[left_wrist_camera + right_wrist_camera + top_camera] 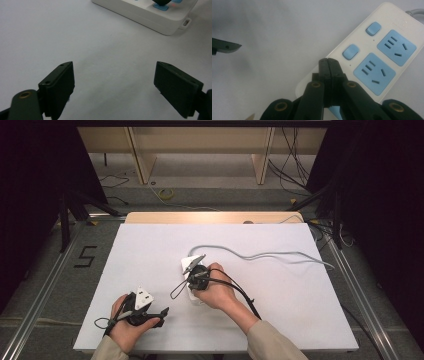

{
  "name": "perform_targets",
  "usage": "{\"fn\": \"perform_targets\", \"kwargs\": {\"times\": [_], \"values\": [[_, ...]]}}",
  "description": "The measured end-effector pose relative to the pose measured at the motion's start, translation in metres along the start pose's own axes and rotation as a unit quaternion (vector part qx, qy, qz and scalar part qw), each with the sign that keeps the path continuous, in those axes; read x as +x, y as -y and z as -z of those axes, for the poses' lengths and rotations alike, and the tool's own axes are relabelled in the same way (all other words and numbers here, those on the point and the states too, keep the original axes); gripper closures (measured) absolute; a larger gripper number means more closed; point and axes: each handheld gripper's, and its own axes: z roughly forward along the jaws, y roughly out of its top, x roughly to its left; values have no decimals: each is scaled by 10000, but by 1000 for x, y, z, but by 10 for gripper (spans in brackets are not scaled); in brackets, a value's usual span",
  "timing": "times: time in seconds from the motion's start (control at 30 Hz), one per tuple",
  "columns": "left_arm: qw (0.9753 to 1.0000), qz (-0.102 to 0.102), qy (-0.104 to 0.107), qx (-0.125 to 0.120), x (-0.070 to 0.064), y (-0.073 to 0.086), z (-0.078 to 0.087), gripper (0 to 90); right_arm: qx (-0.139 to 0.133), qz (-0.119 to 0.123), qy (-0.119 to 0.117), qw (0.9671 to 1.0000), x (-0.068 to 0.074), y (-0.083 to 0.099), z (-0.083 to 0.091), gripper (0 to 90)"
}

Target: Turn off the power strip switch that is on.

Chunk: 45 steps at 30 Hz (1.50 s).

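Danger lies at the power strip [372, 52], mid-tabletop [150, 250]: the right gripper [328, 65], jaws pressed together and empty, hangs over its near switches and may slip. The left gripper [113, 87] waits apart, gaping wide.

A black numeral "5" [86, 256] was marked on the grey floor [45, 265] left of the table; no other text could be read.

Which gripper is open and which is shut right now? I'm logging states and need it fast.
Left gripper: open, jaws wide apart over the bare table, holding nothing.
Right gripper: shut, jaws pressed together over the power strip, nothing visible between them.
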Motion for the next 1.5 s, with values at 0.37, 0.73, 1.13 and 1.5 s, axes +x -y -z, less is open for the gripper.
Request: {"fn": "perform_targets", "kwargs": {"times": [0.37, 0.73, 1.13, 1.5], "values": [[10000, 1, -5, 2, 0, 0, 0, 166, 104, -53, 86, 9999, 2, -2, 0, 900], [10000, -9, -5, 0, 0, 0, 0, 166, 142, -6, 156, 9998, 4, -2, -1, 900], [10000, -1, 1, 6, 0, 0, 0, 166, 42, -69, 87, 9999, 2, 0, 0, 900], [10000, -6, 8, 13, 0, 0, -1, 166, 3, -89, 87, 9999, 3, 1, 0, 900]]}}
